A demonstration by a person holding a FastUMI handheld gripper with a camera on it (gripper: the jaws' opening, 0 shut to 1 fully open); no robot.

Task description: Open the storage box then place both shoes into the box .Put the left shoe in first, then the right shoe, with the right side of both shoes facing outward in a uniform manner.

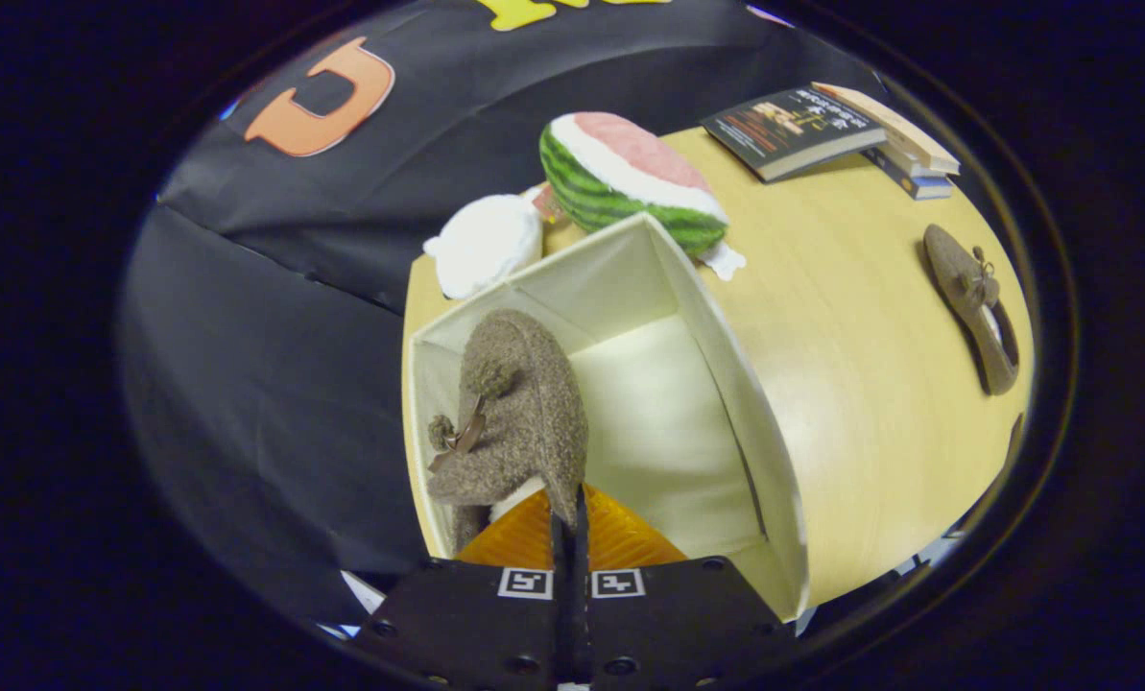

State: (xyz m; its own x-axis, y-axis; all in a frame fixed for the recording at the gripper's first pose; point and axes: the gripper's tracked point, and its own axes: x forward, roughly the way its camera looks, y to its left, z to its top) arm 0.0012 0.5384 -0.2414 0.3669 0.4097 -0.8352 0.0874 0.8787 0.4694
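– Where's the shoe?

– My gripper [569,523] is pinched nearly closed on the heel edge of the brown fuzzy shoe [510,413], held inside the open cream storage box [716,336] by its left wall.

– Risks?

– Thin grip; it could twist out and land facing wrong. The other shoe [975,302] waits on the table [850,317].

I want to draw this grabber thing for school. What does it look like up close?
The gripper has a wide black body with small round screw heads along it. Two square black-and-white pattern stickers sit side by side on top. Its two fingers are flat, ridged wedges that narrow toward the tips, with a thin dark slit between them.
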